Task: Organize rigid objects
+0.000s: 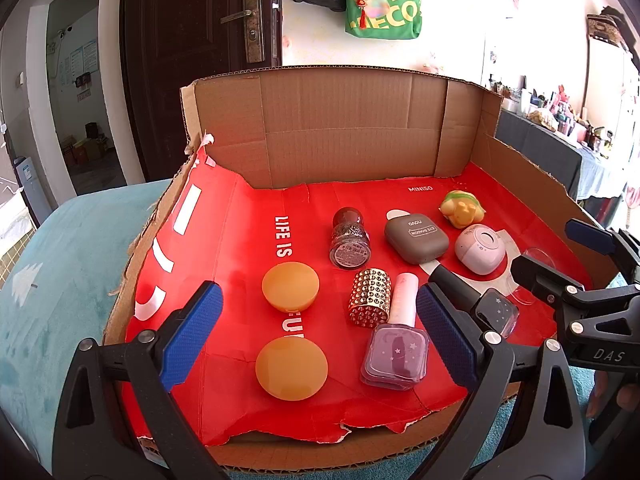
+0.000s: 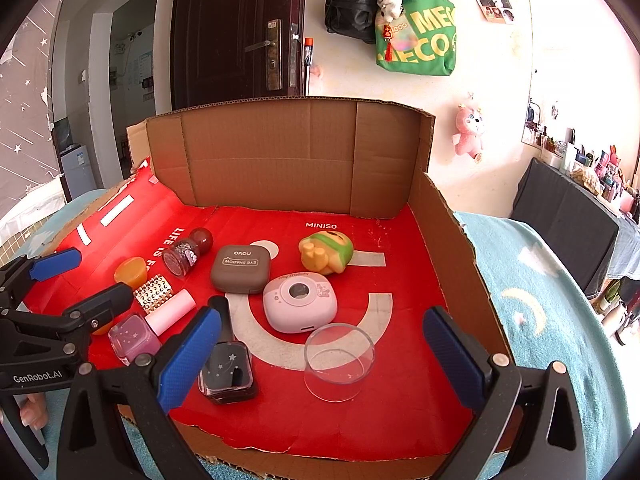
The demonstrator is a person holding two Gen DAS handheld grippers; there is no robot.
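Observation:
A cardboard box [image 1: 344,120] [image 2: 272,152] with a red floor holds small items. In the left wrist view: two orange discs [image 1: 291,285] [image 1: 291,367], a gold studded cylinder [image 1: 370,297], a purple nail polish bottle [image 1: 396,354], a glitter jar [image 1: 350,238], a brown eyeshadow case [image 1: 416,236], a pink toy camera [image 1: 480,249], a yellow-green toy [image 1: 462,208]. In the right wrist view: a dark nail polish bottle [image 2: 228,372] and a clear cup [image 2: 339,360] on its side. My left gripper [image 1: 316,336] is open above the front. My right gripper [image 2: 320,360] is open around the clear cup.
The box sits on a teal blanket [image 2: 520,300]. The box's back wall and right wall [image 2: 448,248] stand up; the left side lies flat. A dark door [image 1: 192,60] and hanging bags [image 2: 416,36] are behind.

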